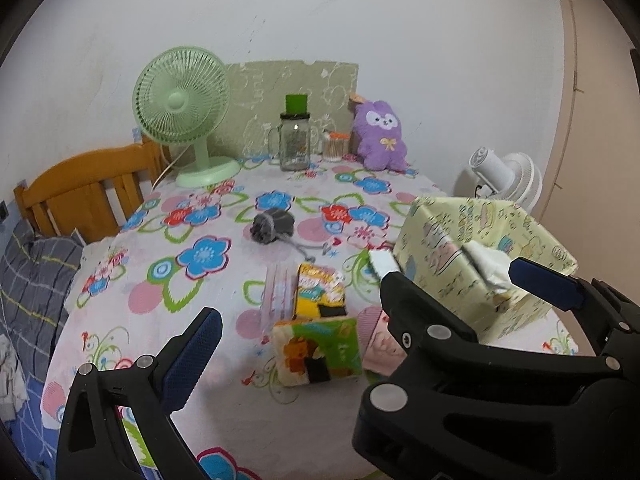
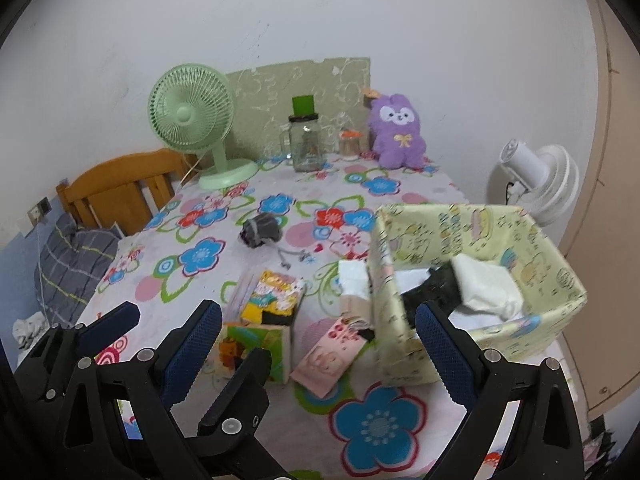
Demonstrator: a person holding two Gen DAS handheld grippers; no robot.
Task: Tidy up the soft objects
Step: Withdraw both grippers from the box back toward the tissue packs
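Both grippers hover over the near edge of the table (image 2: 400,200), each with its jaws apart and nothing between them: the left gripper (image 1: 296,320) faces the small packs, and the right gripper (image 2: 318,316) straddles the near wall of the pale patterned box (image 2: 552,272).

White and dark soft pieces (image 2: 484,284) already lie in the box. The rolled grey sock (image 2: 260,230) sits mid-table, well apart from it, and the tissue packs (image 1: 320,288) lie near its left side.

The box looks light, so a gripper brushing its wall could likely shove or tip it. A loose pinch on the sock may catch only its trailing end and unroll it.

The flowered tablecloth (image 1: 200,256) may bunch and drag neighbouring things. At the far edge stand a green fan (image 1: 180,108), a glass jar (image 1: 295,144) and a purple plush (image 1: 382,136) against a white wall; a wooden headboard (image 1: 88,184) is at left.
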